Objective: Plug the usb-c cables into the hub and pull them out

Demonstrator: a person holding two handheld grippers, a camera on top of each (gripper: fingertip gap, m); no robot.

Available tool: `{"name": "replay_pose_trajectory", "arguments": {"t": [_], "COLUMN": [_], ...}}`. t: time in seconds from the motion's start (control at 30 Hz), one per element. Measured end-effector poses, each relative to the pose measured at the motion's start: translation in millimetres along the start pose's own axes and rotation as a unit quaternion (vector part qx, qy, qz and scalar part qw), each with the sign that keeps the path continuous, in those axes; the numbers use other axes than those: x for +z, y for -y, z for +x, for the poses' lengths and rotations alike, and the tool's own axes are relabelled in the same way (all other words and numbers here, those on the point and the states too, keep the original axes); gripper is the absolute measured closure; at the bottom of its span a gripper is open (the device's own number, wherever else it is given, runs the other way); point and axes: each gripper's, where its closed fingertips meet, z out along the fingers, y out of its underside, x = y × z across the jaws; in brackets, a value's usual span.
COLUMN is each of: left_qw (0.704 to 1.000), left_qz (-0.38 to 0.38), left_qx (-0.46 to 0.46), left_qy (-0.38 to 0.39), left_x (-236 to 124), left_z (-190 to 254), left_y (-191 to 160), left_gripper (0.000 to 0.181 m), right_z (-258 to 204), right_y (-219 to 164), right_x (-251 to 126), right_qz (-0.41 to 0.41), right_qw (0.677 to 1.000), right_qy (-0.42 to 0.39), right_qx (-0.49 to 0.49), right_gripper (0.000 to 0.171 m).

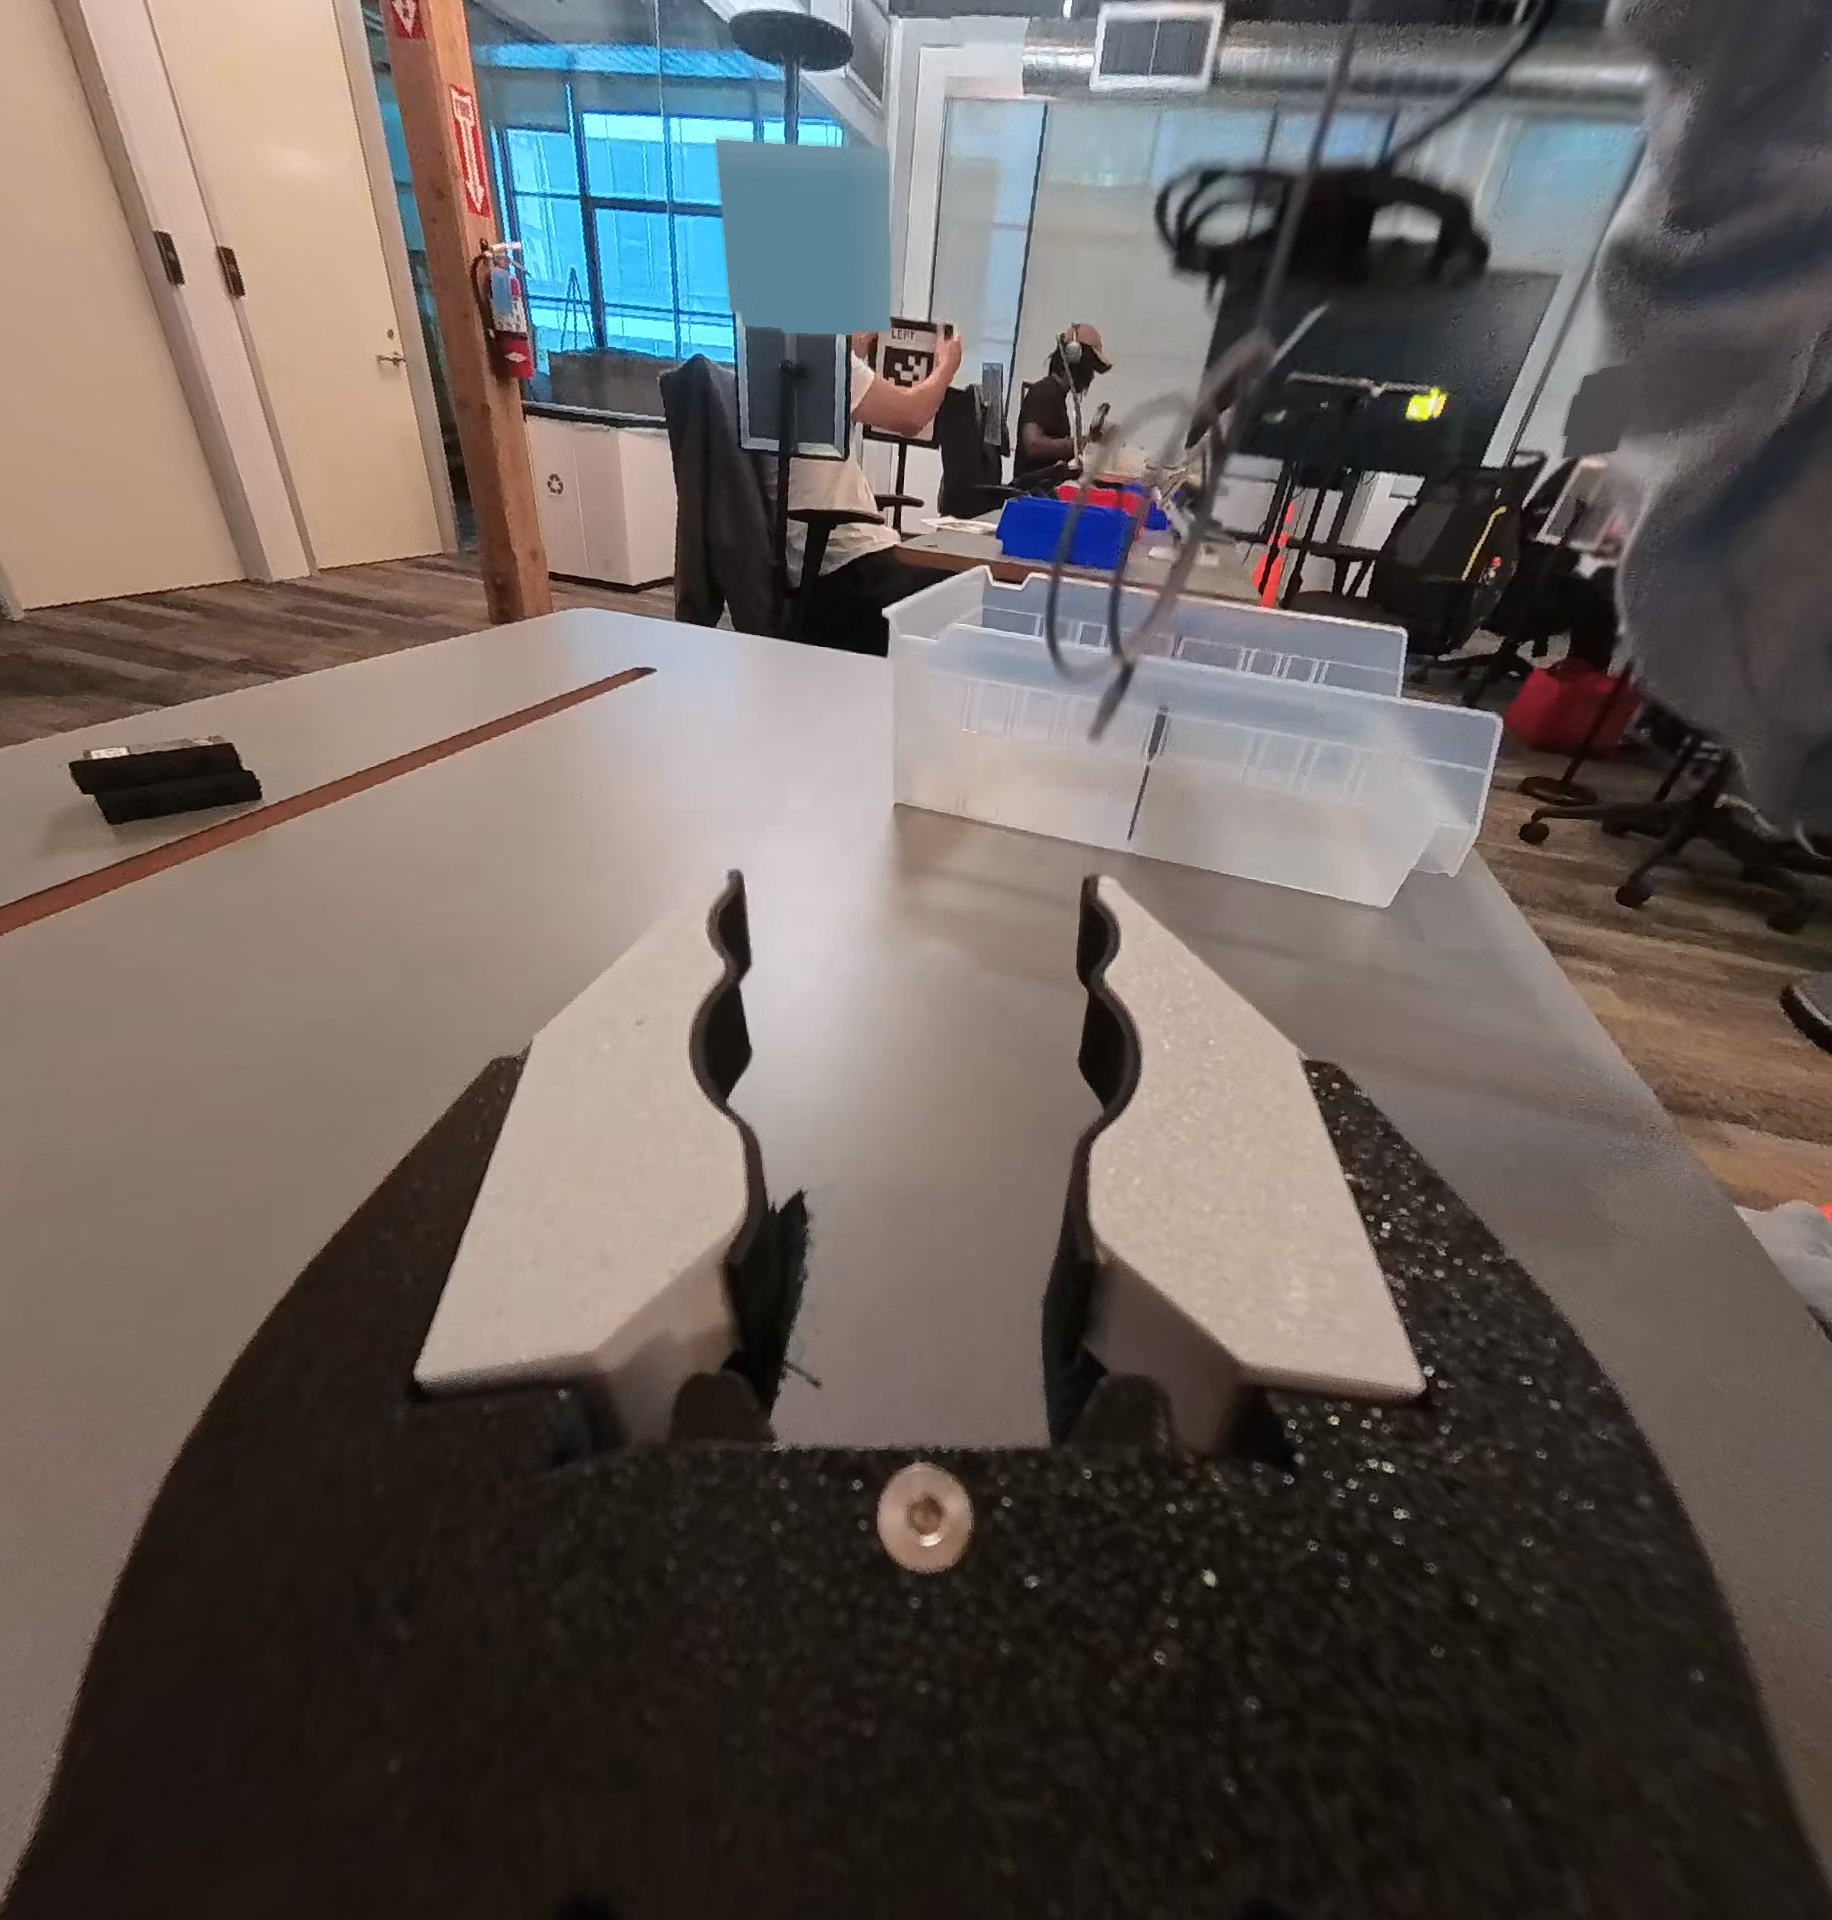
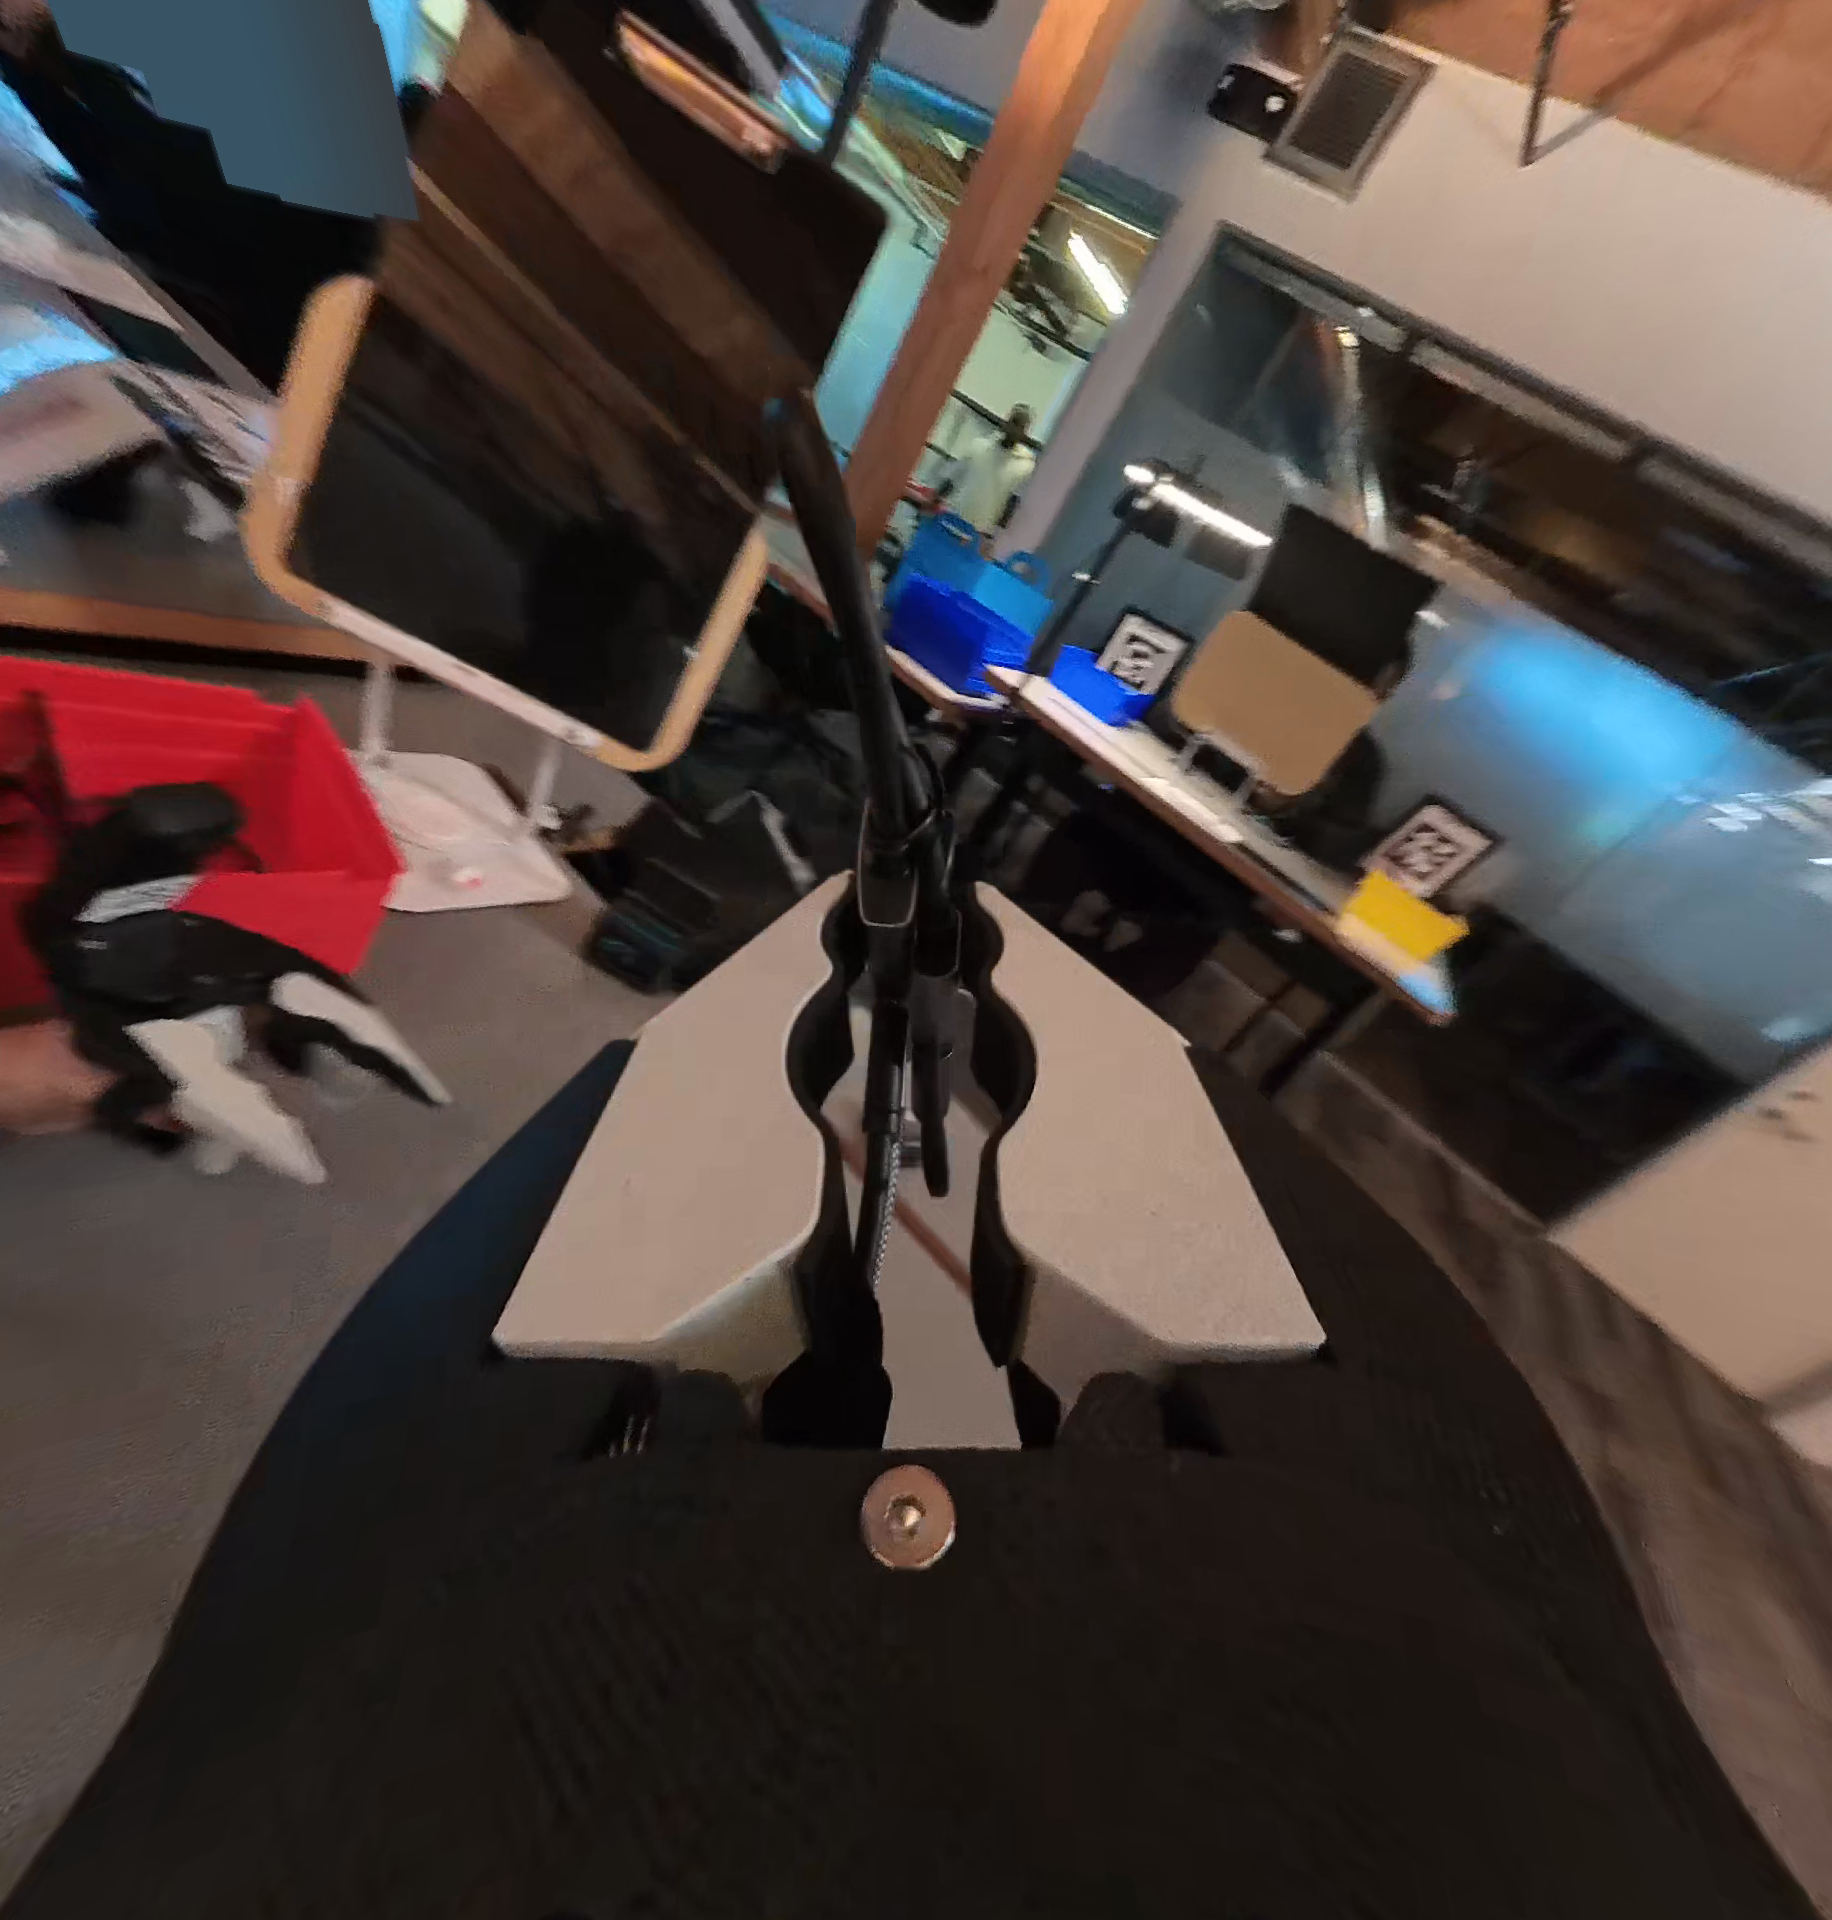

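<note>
A: Left wrist view: black blocks far left, left gripper spread wide over the grey table, clear bins beyond.

B: Cables dangle blurred above. Right gripper pinches cable lengthwise, pointing away; hub unclear.

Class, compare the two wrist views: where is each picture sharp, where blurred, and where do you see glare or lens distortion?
Left wrist view: open left gripper and grey table are sharp, the hanging cables smeared, a soft sheen near the clear bins. Right wrist view: right gripper holding the cables sharp, room motion-blurred, lines bowed.
</note>
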Motion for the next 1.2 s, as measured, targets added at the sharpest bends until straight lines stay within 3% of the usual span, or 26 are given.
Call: {"name": "replay_pose_trajectory", "arguments": {"t": [0.2, 0.4, 0.67, 0.9, 1.03, 1.2], "left_qw": [1.000, 0.999, 0.999, 0.999, 0.999, 0.999], "left_qz": [-0.026, -0.037, -0.037, -0.045, -0.047, -0.049], "left_qx": [0.004, 0.005, 0.000, -0.002, -0.001, -0.002], "left_qy": [-0.005, -0.007, -0.007, -0.015, -0.015, -0.015], "left_x": [6, 8, 7, 10, 11, 11], "left_z": [4, 6, 5, 8, 9, 9], "left_y": [-11, -15, -16, -19, -20, -20], "left_gripper": [0.120, 0.120, 0.120, 0.120, 0.120, 0.120], "right_z": [92, 138, 128, 111, 88, 45], "right_y": [8, -38, -89, -155, -215, -291], "right_x": [-9, -13, -15, -16, -15, -24], "right_qz": [-0.062, -0.086, -0.084, -0.136, -0.228, -0.389], "right_qw": [0.990, 0.986, 0.988, 0.987, 0.974, 0.916], "right_qy": [-0.095, -0.124, -0.112, -0.082, -0.012, 0.100], "right_qx": [-0.080, -0.076, -0.065, -0.038, 0.000, 0.013], "right_gripper": [0.156, 0.155, 0.155, 0.155, 0.156, 0.155]}}
